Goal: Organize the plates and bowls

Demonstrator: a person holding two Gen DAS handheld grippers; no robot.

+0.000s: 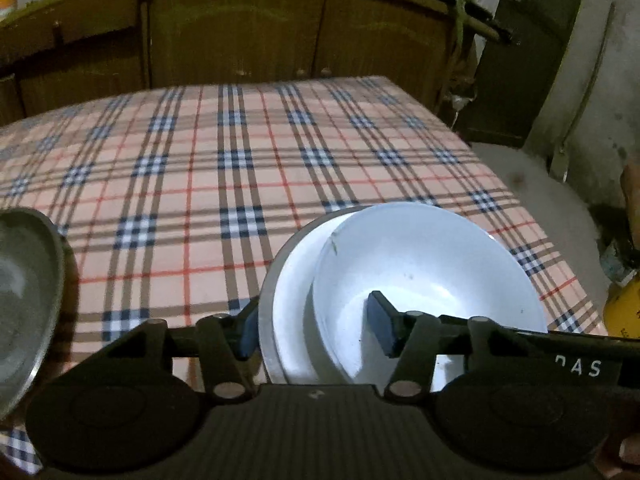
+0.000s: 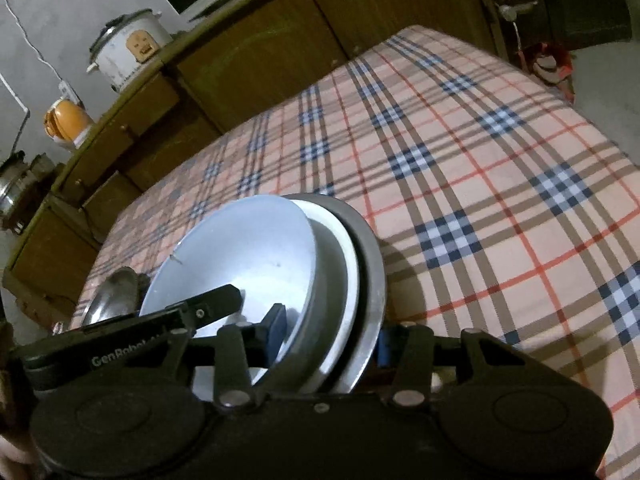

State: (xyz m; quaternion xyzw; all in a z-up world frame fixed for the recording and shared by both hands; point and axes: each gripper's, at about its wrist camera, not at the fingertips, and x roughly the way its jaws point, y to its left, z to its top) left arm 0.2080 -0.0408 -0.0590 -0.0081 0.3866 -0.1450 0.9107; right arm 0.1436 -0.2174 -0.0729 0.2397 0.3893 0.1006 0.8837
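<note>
free: I see the checked tablecloth point(image 1: 240, 168) bare out to its far edge | blocked near side: stacked white bowls point(image 1: 420, 280) right, grey metal dish point(image 1: 24, 292) left | beyond: wooden cabinet point(image 1: 240, 32) walls the far edge

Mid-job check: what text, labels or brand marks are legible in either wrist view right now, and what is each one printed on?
"DAS": white letters on the right gripper's black arm, left wrist view; anything before it is cut off.
"GenRobot": white lettering on the left gripper's black body, right wrist view; its end is hidden.
The rice cooker on the cabinet has an orange panel; too small to read.
Nothing on the bowls or tablecloth.
</note>
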